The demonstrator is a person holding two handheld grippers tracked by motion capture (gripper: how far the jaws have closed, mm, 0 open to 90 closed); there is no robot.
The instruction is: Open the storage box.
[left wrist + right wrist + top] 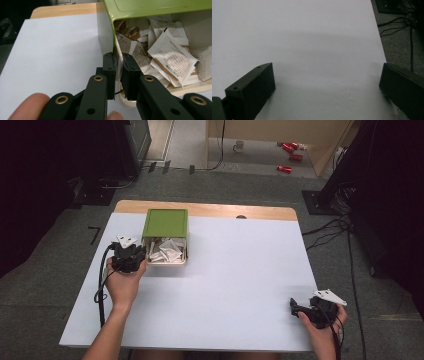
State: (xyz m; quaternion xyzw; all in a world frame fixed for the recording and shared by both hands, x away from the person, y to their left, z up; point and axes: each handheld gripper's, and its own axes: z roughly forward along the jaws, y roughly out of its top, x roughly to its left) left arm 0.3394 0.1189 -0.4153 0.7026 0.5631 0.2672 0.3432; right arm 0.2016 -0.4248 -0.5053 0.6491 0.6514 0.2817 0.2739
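We see the left hand (122, 282) reaching forward from the near-left of the table (240, 270), forearm angled up from the bottom edge, with the left gripper (141, 254) pointed at the near-left corner of the green-lidded box (165, 223). In the left gripper view, the 2 black jaws stand almost together and pinch the box's thin pale wall (119, 53), 1 jaw outside it and 1 inside, just beside the crumpled paper slips (170, 60) heaped within. The box sits at the far-left part of the table, its open side turned toward the person.

The right hand (325, 327) rests low at the near-right corner, and the right gripper (294, 307) points left across the white surface. Its 2 jaws are spread wide with only bare table between them.

The white surface between the box and the right gripper lies open. The box's left side stands near the table's left edge, and the right hand sits close to both the near edge and the right edge (379, 45), beyond which cables (402, 27) trail on the grey floor.
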